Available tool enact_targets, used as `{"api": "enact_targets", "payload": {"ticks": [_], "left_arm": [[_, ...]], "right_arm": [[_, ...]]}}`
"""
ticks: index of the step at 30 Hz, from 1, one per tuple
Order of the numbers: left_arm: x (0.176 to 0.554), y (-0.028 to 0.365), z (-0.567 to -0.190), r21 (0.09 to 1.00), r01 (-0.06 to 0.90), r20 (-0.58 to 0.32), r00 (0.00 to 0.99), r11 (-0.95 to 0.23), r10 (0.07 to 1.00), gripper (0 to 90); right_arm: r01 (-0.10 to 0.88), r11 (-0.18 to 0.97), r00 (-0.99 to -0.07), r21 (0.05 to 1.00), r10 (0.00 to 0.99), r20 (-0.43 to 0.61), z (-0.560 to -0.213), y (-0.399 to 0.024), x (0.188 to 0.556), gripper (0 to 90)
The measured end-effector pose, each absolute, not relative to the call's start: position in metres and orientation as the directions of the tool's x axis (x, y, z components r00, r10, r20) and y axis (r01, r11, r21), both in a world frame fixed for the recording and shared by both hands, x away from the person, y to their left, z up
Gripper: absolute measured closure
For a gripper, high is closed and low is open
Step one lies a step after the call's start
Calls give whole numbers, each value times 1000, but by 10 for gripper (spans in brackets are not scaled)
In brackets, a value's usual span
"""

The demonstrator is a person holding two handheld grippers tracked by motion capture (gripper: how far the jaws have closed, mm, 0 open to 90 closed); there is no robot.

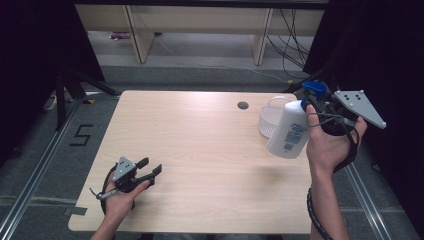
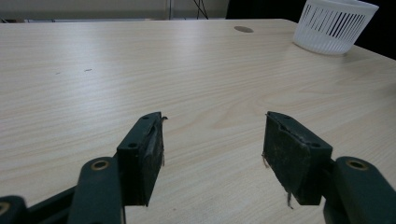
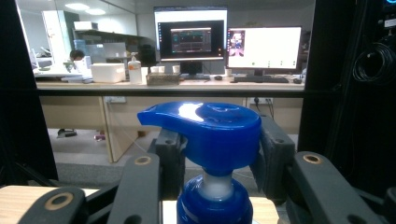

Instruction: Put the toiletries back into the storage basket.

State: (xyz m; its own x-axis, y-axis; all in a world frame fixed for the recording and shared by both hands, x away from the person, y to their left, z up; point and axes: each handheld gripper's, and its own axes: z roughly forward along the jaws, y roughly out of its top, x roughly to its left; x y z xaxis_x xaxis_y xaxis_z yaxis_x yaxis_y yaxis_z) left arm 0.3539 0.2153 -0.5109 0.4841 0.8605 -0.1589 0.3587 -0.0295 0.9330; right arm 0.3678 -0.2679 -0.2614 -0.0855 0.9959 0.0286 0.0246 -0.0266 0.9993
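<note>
Right gripper (image 1: 314,102) clamped on blue pump top (image 3: 205,133) of white bottle (image 1: 289,129), bottle lifted off table (image 1: 200,150), tilted, just in front of white basket (image 1: 271,114); bottle hides part of basket; label print too small to read; left gripper (image 1: 150,169) open, nothing between pads, low over table, well apart from basket

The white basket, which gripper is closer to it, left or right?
Right. The right gripper holds a pump bottle right beside the white basket. The left gripper rests open on the table's near left side, far from it.
</note>
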Motion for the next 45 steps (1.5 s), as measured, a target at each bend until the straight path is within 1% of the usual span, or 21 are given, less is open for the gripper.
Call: {"api": "enact_targets", "payload": {"ticks": [9,18,30,33,36,45], "left_arm": [[354,215,-511,932,360,-157,485,-32,860,373],[354,214,-511,932,361,-159,488,-33,858,373],[355,215,-511,936,353,-167,495,-22,853,371],[355,216,-511,935,353,-169,495,-20,852,371],[354,216,-511,934,356,-164,494,-26,854,371],[355,216,-512,935,354,-168,496,-21,852,371]], "right_arm": [[21,-12,-75,1000,997,14,-258,-271,378,603],[32,-27,-67,999,997,29,-256,-270,387,603],[28,-17,-59,999,998,18,-254,-270,401,603],[29,-37,-57,999,998,39,-254,-270,402,603],[17,-31,-56,999,998,32,-254,-272,405,603],[24,-23,-53,999,998,24,-252,-273,413,603]]}}
